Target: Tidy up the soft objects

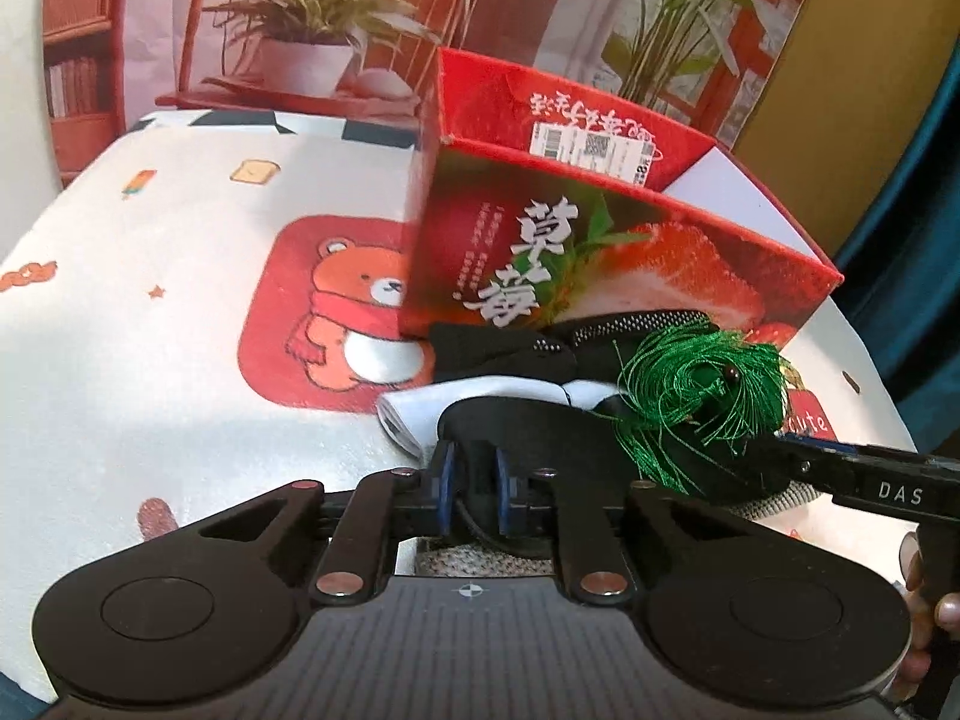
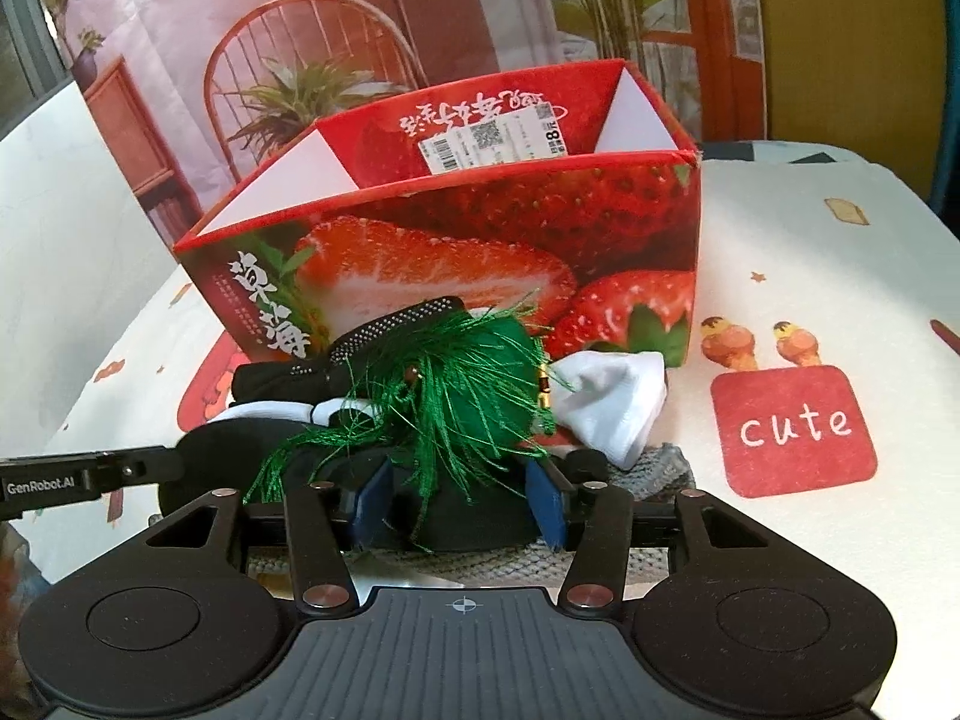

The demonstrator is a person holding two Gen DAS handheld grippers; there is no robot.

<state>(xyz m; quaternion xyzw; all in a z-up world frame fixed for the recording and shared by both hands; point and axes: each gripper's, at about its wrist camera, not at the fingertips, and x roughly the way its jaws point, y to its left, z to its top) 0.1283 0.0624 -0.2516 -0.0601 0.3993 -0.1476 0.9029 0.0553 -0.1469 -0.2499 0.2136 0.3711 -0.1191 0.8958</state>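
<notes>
A pile of soft things lies against the front of the open red strawberry box (image 1: 654, 252) (image 2: 480, 228). On top is a green tassel (image 1: 702, 384) (image 2: 456, 384), over a black cloth (image 1: 528, 426) (image 2: 474, 516). A white sock (image 1: 420, 408) (image 2: 612, 402) and a dotted black piece (image 2: 390, 324) lie beside it, with a grey knit (image 2: 654, 471) underneath. My left gripper (image 1: 474, 471) is shut on a fold at the black cloth's left end. My right gripper (image 2: 459, 504) stands wider, its pads against the sides of the same cloth's bunched middle, tassel threads hanging over it.
The pile and box rest on a white tablecloth (image 1: 180, 252) printed with a bear and a red "cute" patch (image 2: 792, 426). A backdrop picturing a chair and plants hangs behind the box. A hand (image 1: 936, 606) holds the right gripper's handle at the left wrist view's right edge.
</notes>
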